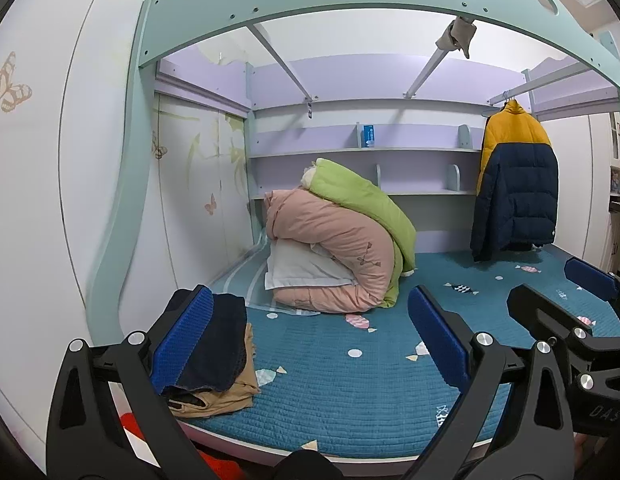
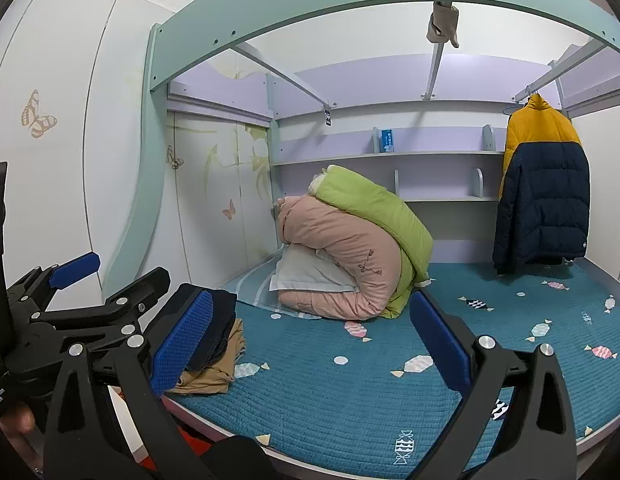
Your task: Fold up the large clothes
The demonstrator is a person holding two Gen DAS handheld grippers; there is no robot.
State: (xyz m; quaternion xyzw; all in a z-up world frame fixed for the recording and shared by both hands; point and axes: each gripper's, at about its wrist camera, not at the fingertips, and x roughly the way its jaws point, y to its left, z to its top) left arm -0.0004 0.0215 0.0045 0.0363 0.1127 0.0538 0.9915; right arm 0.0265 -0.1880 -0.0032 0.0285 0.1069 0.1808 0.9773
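Note:
A yellow and navy puffer jacket (image 1: 514, 184) hangs on a rail at the bed's far right; it also shows in the right wrist view (image 2: 544, 188). A stack of folded clothes, dark navy (image 1: 220, 344) over tan (image 1: 226, 394), lies at the bed's front left corner, seen too in the right wrist view (image 2: 218, 344). My left gripper (image 1: 310, 340) is open and empty above the bed's front edge. My right gripper (image 2: 310, 344) is open and empty beside it; it shows at the right of the left wrist view (image 1: 562, 292).
Rolled pink (image 1: 334, 248) and green (image 1: 362, 204) quilts with a white pillow (image 1: 306, 264) lie at the back of the teal mattress (image 1: 350, 400). Shelves (image 1: 366, 152) line the back wall. The bunk frame (image 1: 350, 4) arches overhead. A wardrobe (image 1: 38, 160) stands left.

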